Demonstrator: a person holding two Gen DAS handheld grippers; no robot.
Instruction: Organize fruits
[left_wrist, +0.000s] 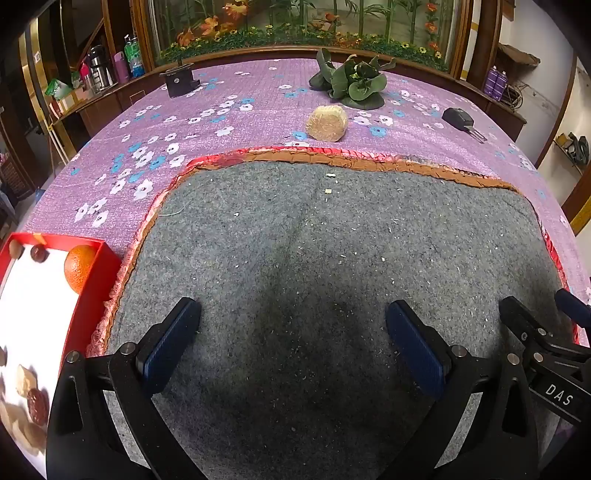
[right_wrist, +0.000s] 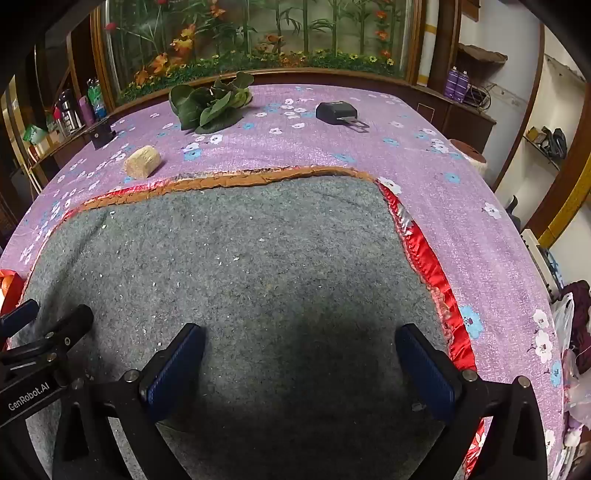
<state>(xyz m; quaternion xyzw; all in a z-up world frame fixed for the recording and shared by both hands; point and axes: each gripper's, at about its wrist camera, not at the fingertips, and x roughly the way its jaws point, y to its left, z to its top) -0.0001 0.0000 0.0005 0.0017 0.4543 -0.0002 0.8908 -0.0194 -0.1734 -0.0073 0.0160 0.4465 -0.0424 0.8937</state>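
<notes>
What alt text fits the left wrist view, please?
The open left hand-held gripper hovers empty over a grey felt mat. At left, a red tray holds an orange; leafy greens lie far back.

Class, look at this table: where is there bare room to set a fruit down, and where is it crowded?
The grey mat is bare, bordered by its orange-red trim and the red tray at left. The tray is crowded: an orange and nuts. Behind the mat sit leafy greens and a straw bundle.
</notes>
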